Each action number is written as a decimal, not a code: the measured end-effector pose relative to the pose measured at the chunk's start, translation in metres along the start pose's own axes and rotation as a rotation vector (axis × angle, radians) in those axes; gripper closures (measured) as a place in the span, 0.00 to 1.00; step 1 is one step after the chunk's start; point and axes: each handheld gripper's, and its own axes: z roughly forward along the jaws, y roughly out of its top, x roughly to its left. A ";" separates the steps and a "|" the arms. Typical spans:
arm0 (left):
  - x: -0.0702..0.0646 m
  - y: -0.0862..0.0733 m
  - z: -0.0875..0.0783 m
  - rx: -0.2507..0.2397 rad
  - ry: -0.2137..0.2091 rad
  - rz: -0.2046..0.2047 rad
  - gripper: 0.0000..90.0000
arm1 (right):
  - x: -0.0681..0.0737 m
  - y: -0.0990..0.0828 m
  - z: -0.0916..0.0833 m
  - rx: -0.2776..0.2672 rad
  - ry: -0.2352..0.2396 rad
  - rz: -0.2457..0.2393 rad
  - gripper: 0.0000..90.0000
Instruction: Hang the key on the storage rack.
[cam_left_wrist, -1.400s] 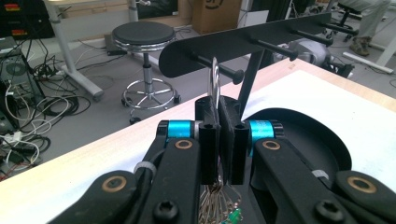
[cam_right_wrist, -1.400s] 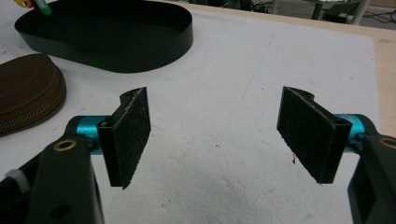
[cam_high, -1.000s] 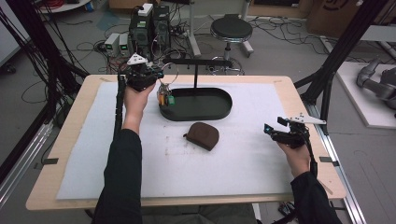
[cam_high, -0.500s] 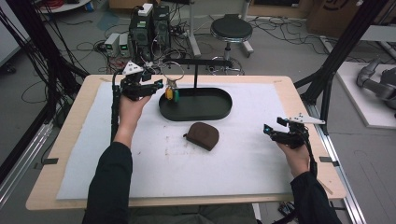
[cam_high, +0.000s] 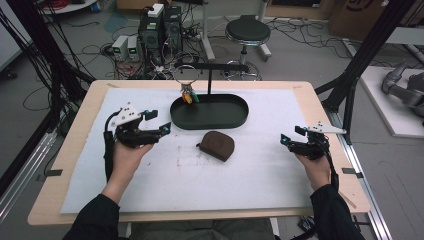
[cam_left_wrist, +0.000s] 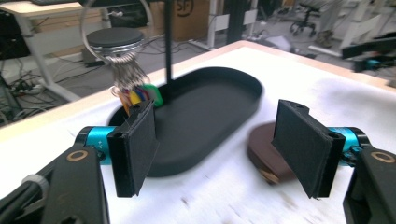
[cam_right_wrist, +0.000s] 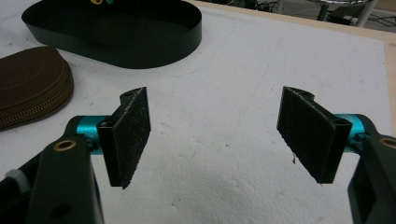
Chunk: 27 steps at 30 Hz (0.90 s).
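Brown leather zip pouch (cam_high: 216, 145) is the loose item: it lies flat on the white foam mat (cam_high: 250, 185), just in front of the black oval metal tray (cam_high: 235, 122), close to it though I can't tell if they touch.

The bunch of coloured keys on a wire ring (cam_high: 188, 95) hangs from the left end of the black T-bar stand (cam_high: 210, 66) over the tray's left end, clear of both grippers, so that part reads as done.

Left gripper (cam_high: 160, 121) – jaws have just been opening and stand wide, nothing between the pads. In the left gripper view the gap (cam_left_wrist: 224, 149) frames the tray (cam_left_wrist: 210, 107), with the keys (cam_left_wrist: 135, 95) above the left pad and the pouch (cam_left_wrist: 264, 149) low by the right pad.

Right gripper (cam_high: 291, 135) rests near the mat's right edge, jaws also wide and empty (cam_right_wrist: 215, 135). Its view puts the pouch (cam_right_wrist: 28, 84) well off to the left, and the tray (cam_right_wrist: 140, 46) beyond.

What the next move depends on, if the pouch is next:
- it sits between the two hands, slightly nearer the left
- left jaws point right, so the pouch is ahead and a bit towards the person
- long axis runs roughly across the table, slightly skewed – a grip across the short width looks easiest
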 end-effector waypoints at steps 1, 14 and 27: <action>-0.003 -0.004 -0.004 -0.001 -0.001 -0.003 0.33 | 0.000 0.000 0.000 0.000 0.000 -0.006 0.29; -0.009 -0.042 -0.041 -0.032 0.051 -0.038 0.29 | 0.009 0.001 0.003 -0.001 0.016 -0.027 0.29; 0.001 -0.050 -0.039 -0.030 0.095 -0.066 0.28 | 0.016 0.001 0.003 -0.014 0.057 -0.002 0.29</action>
